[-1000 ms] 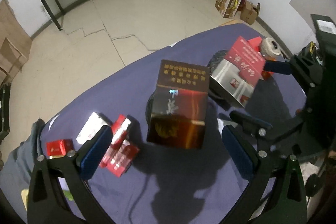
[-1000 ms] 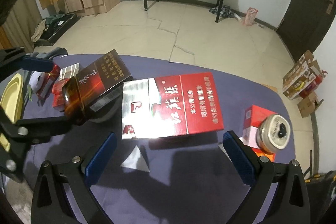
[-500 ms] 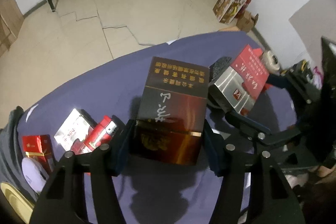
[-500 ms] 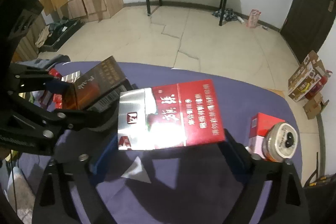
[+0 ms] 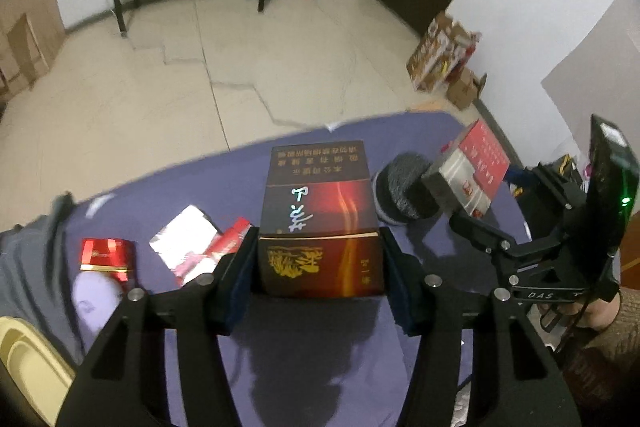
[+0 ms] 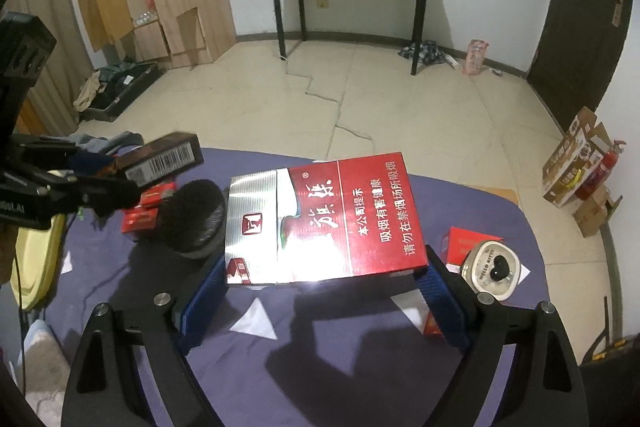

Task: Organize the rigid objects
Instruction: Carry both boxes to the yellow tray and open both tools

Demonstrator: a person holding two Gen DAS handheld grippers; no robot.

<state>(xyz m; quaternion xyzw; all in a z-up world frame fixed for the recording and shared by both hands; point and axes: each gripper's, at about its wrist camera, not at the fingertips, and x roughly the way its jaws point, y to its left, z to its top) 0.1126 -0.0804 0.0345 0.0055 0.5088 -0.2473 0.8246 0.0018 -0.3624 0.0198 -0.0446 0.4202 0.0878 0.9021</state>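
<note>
A dark brown and red carton sits between the blue pads of my left gripper. The jaws are closing and the pads press its two sides; it hangs above the purple tablecloth. A red and silver carton lies flat between the pads of my right gripper, whose jaws are also closing on its short ends. It too is off the cloth. In the right wrist view the brown carton shows at the left, barcode side up. The red and silver carton appears at the right of the left wrist view.
A black fuzzy round pad lies between the two cartons. Small red packs and a silver pack lie at the table's left. A round white jar rests by a red box at the right. A yellow tray is at the near left.
Both grippers went from wide open around the cartons to shut on them. Both cartons have since lifted off the cloth, and the views have tilted up toward the room.
</note>
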